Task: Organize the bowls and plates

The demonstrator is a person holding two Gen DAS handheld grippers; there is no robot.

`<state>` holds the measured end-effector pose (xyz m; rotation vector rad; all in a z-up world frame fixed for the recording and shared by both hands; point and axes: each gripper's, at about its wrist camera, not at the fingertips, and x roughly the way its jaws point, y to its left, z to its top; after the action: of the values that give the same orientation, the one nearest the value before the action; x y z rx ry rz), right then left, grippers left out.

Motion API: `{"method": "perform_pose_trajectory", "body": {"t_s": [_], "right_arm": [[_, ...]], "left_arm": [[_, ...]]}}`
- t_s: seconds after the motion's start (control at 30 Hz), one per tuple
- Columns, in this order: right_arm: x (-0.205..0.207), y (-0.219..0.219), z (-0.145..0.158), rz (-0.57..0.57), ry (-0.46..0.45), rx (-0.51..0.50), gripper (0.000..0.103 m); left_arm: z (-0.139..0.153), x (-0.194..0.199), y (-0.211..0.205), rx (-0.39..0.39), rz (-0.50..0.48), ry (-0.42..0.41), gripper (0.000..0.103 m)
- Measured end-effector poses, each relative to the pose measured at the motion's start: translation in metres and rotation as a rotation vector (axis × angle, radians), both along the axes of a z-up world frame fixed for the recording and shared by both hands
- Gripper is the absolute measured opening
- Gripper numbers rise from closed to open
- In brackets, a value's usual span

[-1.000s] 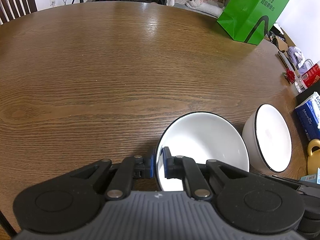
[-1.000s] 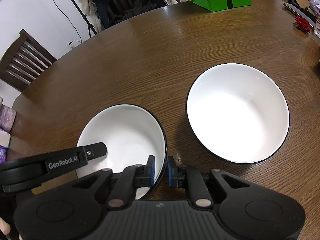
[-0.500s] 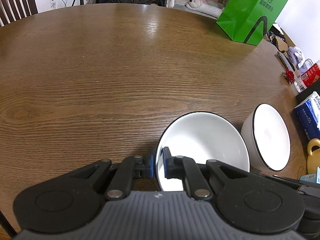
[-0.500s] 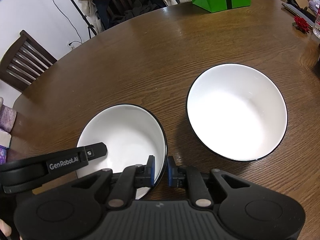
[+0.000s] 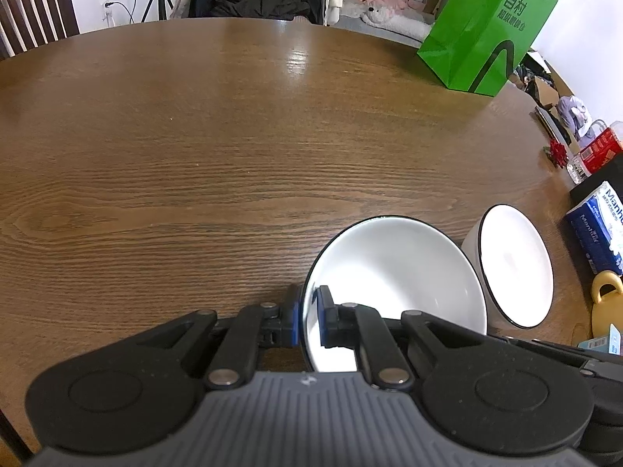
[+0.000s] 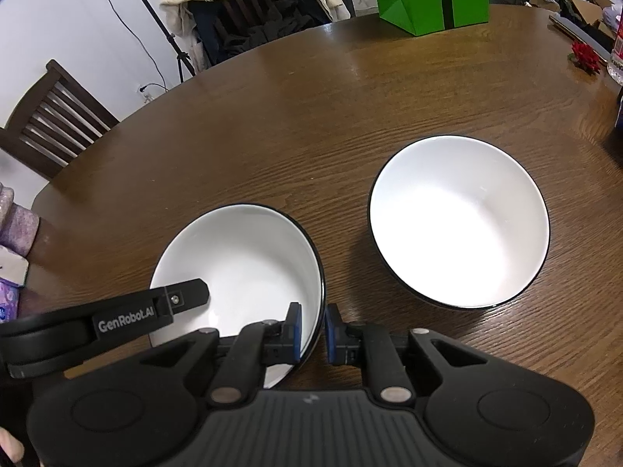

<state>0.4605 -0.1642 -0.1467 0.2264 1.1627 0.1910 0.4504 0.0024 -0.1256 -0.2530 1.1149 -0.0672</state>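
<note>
White ceramic, rimmed in black, made up the two bowls on a round wooden table (image 6: 272, 89). The near bowl (image 6: 241, 264) was gripped from both sides. The left gripper (image 5: 309, 321) had its jaws pinching the bowl's left rim, one pad inside and one outside. The right gripper (image 6: 312, 330) straddled the rim on the opposite side, one pad inside and one outside, seemingly clamped on it, though a sliver of gap showed at the outer pad. The second bowl (image 6: 459, 222) sat just beside the first, apart from it, with nothing holding it.

Judging by this layout, the organizing was at an early stage: the bowls were not yet stacked or grouped, no plates could be seen, and whether the near bowl was lifted or resting on the table could not be told.

Only the left wrist view showed the clutter at the table's right edge: a blue tissue box (image 5: 599, 225), a yellow object (image 5: 607, 303) and a red packet (image 5: 599, 150). Only the right wrist view showed both bowls' whole interiors, the left device's arm over the near bowl, and a wooden chair (image 6: 50, 128). A green bag (image 5: 486, 27) appeared in both.
</note>
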Motion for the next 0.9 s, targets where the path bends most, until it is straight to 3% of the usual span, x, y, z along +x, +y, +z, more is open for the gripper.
{"method": "perform_pose_trajectory", "body": {"t_s": [0.9], "right_arm": [[-0.035, 0.006, 0.041, 0.029, -0.057, 0.003, 0.012]], "left_arm": [[0.034, -0.039, 0.013, -0.002, 0.021, -0.053, 0.009]]}}
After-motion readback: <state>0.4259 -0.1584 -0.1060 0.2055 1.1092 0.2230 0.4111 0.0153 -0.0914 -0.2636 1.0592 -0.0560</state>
